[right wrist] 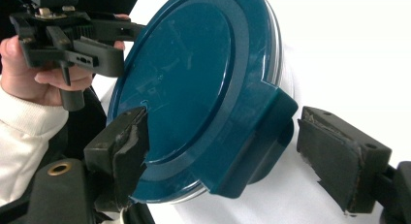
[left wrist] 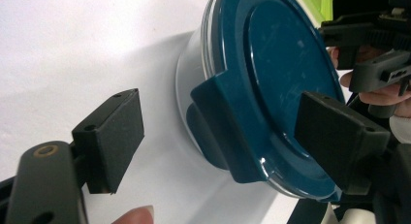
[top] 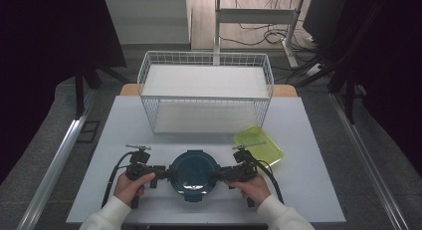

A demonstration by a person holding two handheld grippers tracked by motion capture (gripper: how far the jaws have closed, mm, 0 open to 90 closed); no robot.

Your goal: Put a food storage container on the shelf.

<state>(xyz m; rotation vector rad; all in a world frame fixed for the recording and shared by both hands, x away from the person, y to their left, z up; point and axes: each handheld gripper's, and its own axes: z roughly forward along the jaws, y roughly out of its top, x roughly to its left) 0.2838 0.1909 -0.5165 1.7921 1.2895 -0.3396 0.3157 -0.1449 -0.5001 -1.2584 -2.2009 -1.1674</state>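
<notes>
Left gripper (top: pixel 166 173) and right gripper (top: pixel 219 175) – jaws spread wide, straddling opposite latch tabs of blue-lidded container (top: pixel 194 171) – neither clamped

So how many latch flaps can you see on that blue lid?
2 in the gripper views: one flap between the open left gripper, one flap between the open right gripper. Others on the lid may be hidden.

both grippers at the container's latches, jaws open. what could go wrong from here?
1. The left gripper and right gripper each straddle a lid latch with jaws open; uneven closing could shove the round container sideways on the smooth table.
2. Prying one latch may tip the container.
3. The green tray sits close by the right gripper and could get bumped.
</notes>
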